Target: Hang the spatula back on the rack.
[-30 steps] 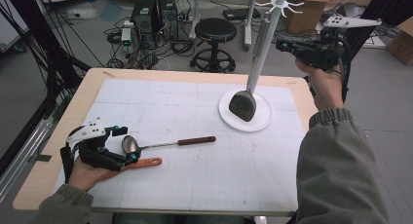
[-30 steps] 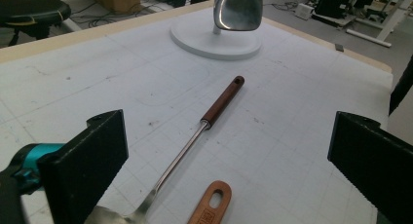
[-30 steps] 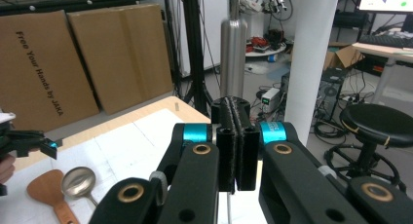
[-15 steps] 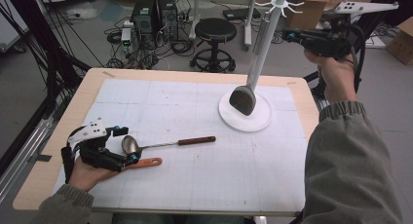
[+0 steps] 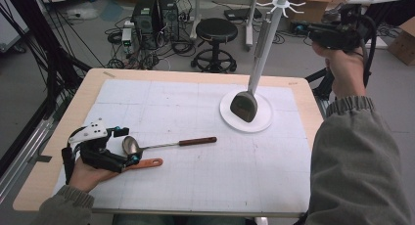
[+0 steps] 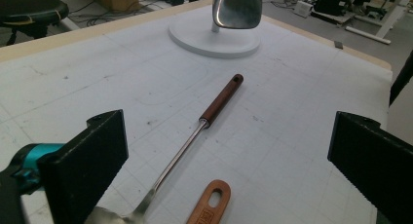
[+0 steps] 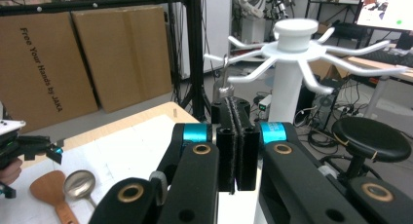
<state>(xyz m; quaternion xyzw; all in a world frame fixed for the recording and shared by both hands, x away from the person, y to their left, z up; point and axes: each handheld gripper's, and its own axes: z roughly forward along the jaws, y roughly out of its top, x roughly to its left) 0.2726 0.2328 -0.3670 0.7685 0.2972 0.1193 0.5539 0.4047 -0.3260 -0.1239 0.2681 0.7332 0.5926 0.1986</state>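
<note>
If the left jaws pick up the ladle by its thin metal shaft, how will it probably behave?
The ladle looks rigid: its steel shaft runs straight to the brown handle. The polished, narrow shaft may slip or twist between flat jaws. The bowl probably outweighs the handle, so that end would likely droop. Lying flat, it seems unlikely to roll far.

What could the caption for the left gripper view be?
Open left gripper over a ladle and wooden handle.
</note>
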